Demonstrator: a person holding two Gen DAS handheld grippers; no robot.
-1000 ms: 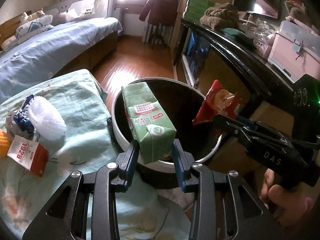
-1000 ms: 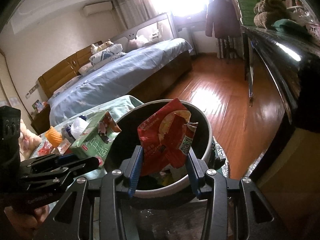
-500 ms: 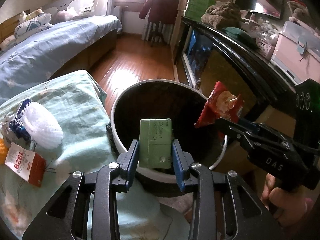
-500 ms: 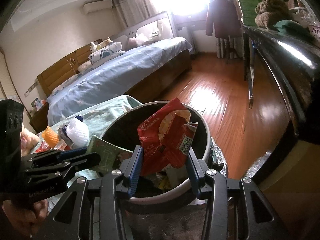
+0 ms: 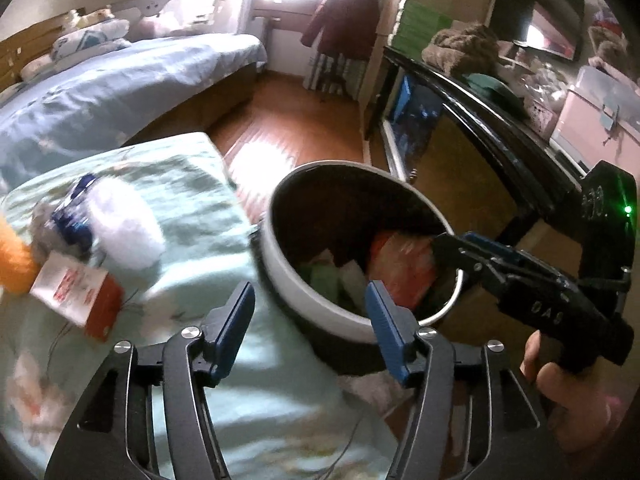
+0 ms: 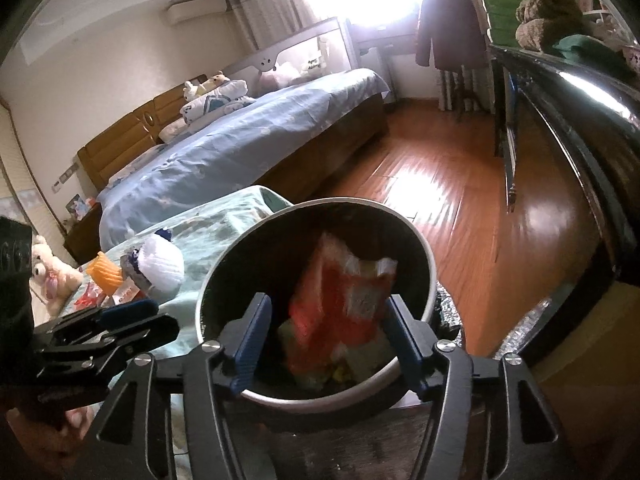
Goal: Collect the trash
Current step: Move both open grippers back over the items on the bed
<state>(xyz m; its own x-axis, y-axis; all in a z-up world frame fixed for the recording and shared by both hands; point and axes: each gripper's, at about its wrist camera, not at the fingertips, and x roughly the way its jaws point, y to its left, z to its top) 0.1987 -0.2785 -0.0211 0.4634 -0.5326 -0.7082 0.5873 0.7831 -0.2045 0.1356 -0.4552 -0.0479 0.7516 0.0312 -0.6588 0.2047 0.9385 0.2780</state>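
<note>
The round white-rimmed trash bin [image 5: 304, 292] stands beside the cloth-covered table [image 5: 192, 184]. The green carton [image 5: 324, 280] lies inside it. The red snack wrapper [image 6: 340, 304] is blurred and loose inside the bin, between the spread fingers; it also shows in the left wrist view [image 5: 400, 268]. My left gripper [image 5: 310, 320] is open and empty at the bin's near rim. My right gripper [image 6: 328, 332] is open just above the bin [image 6: 424, 256]. On the table lie a red-and-white carton [image 5: 76, 292], a white foam net [image 5: 124, 220] and an orange item [image 5: 14, 268].
A bed with blue bedding [image 6: 240, 152] is behind the table. A glossy black cabinet [image 5: 500, 128] runs along the right, with a pink box [image 5: 592, 120] on top. Wooden floor [image 6: 448, 200] lies beyond the bin. The other gripper shows in each view [image 6: 100, 328].
Both grippers opened. The green carton dropped from the left gripper into the bin, and the red wrapper left the right gripper and is falling in. The left gripper swung slightly left.
</note>
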